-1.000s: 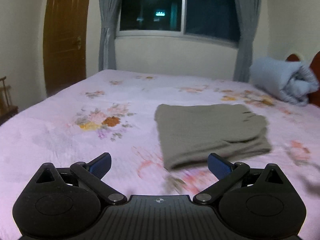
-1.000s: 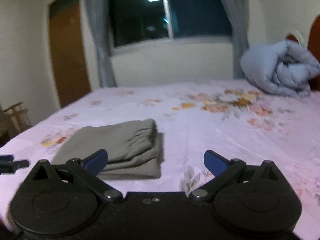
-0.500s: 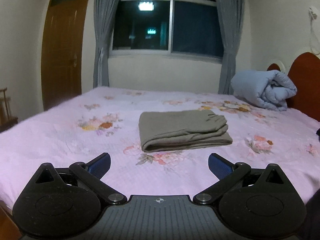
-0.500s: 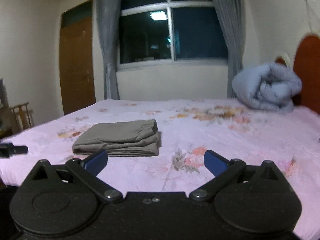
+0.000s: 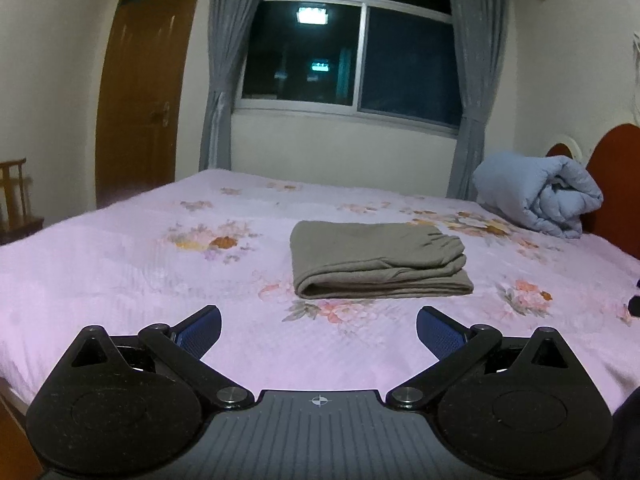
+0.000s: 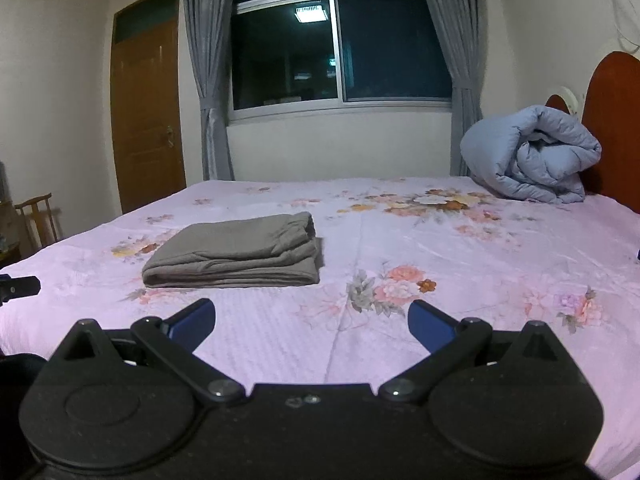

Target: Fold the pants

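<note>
Grey-brown pants (image 5: 376,260) lie folded into a flat rectangle on the pink floral bed (image 5: 100,264), with the gathered waistband on the right side. In the right wrist view the pants (image 6: 236,252) sit left of centre. My left gripper (image 5: 318,326) is open, held back from the pants near the bed's front edge, nothing between its blue pads. My right gripper (image 6: 311,318) is open too, to the right of the pants and well short of them. The left gripper's tip (image 6: 20,286) shows at the left edge of the right wrist view.
A rolled light-blue duvet (image 5: 536,194) lies at the far right against a red-brown headboard (image 5: 616,184). Behind the bed are a dark window (image 5: 352,48) with grey curtains and a wooden door (image 5: 140,92). A wooden chair (image 5: 16,204) stands left of the bed.
Both grippers have drawn back and lowered away from the pants, so the folded pants now look smaller and farther off. Both stay open.
</note>
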Demonstrator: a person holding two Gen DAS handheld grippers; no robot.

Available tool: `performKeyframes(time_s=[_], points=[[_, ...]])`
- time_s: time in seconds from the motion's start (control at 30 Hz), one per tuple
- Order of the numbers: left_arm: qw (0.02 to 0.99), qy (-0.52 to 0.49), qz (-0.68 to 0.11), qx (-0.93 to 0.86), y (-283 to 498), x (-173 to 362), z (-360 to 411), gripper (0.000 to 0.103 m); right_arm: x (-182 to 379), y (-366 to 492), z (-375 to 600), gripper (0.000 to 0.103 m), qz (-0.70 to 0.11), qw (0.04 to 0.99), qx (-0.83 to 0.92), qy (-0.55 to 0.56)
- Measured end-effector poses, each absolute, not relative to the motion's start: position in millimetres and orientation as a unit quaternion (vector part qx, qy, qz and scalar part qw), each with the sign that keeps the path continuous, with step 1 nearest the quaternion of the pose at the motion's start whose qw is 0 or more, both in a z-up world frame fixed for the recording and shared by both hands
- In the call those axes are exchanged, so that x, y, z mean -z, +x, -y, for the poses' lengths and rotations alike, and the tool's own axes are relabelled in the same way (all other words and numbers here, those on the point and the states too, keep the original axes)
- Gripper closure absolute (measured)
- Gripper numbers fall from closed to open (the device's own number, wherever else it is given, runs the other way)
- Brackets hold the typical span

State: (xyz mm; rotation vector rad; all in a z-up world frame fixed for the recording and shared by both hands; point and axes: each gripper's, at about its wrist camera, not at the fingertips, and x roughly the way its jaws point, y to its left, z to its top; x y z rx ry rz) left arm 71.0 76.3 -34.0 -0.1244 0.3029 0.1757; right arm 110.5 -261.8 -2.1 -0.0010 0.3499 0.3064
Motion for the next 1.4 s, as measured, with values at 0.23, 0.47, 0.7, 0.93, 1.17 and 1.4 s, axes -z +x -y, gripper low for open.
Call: performKeyframes(time_s=[0.23,0.47,0.7,0.93,1.17,1.4], points=[[0.984,-0.055,-0.149,-0.085,72.7,35.4,-72.5,0.000,2.5,105.7,261.2,0.006,-0.172,0.973,-0.155,-0.010],[0.985,-0.050,-0.145,-0.082,72.6,34.7,-70.3,0.000,1.9,106.3,265.2,0.006,-0.173,0.973,-0.153,-0.003],[0.985,-0.046,-0.145,-0.080,73.4,34.3,-68.3,0.000,1.5,106.0,266.2,0.006,-0.174,0.973,-0.154,-0.004],[0.986,-0.045,-0.143,-0.078,72.8,34.1,-68.1,0.000,2.1,107.9,266.3,0.006,-0.177,0.973,-0.148,-0.005],[0.986,-0.045,-0.143,-0.076,73.5,33.9,-68.1,0.000,2.7,109.6,266.2,0.006,-0.178,0.973,-0.149,-0.005],[0.986,-0.045,-0.144,-0.076,73.3,34.1,-67.7,0.000,2.7,109.4,266.1,0.006,-0.178,0.973,-0.149,-0.005]])
